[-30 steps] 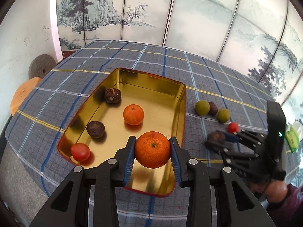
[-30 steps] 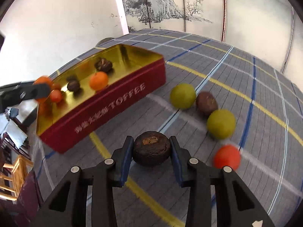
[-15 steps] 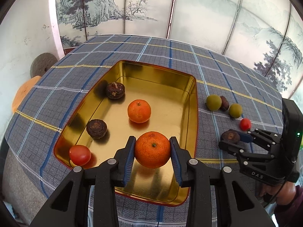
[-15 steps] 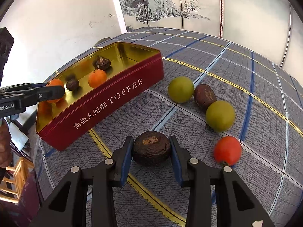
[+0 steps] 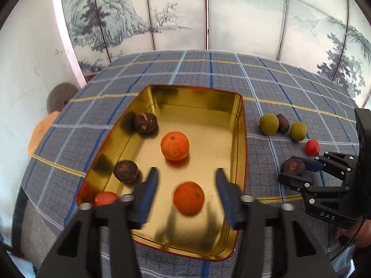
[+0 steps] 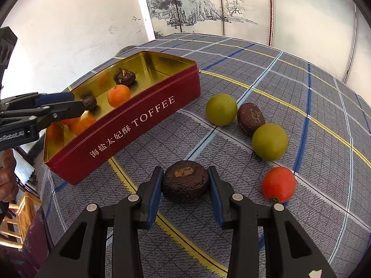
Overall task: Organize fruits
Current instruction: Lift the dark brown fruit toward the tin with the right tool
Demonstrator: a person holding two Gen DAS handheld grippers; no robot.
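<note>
A gold-lined red toffee tin (image 5: 241, 125) (image 6: 143, 125) stands on the plaid tablecloth. My left gripper (image 5: 186, 183) is open above its near end; an orange (image 5: 188, 198) lies loose in the tin between the fingers. The tin also holds a second orange (image 5: 175, 146), two dark brown fruits (image 5: 145, 122) (image 5: 125, 171) and a red tomato (image 5: 105, 198). My right gripper (image 6: 184, 183) is shut on a dark brown fruit (image 6: 184, 180) just over the cloth, right of the tin; it also shows in the left wrist view (image 5: 293, 166).
On the cloth right of the tin lie two green fruits (image 6: 221, 108) (image 6: 269, 141), a dark brown fruit (image 6: 251, 118) between them and a red tomato (image 6: 278, 184). A painted folding screen (image 5: 208, 11) stands behind the table. A wooden chair (image 6: 16, 217) is beyond the table's left edge.
My left gripper has opened and let go of the orange, which now lies in the tin. My right gripper still holds the dark brown fruit and has barely moved.
</note>
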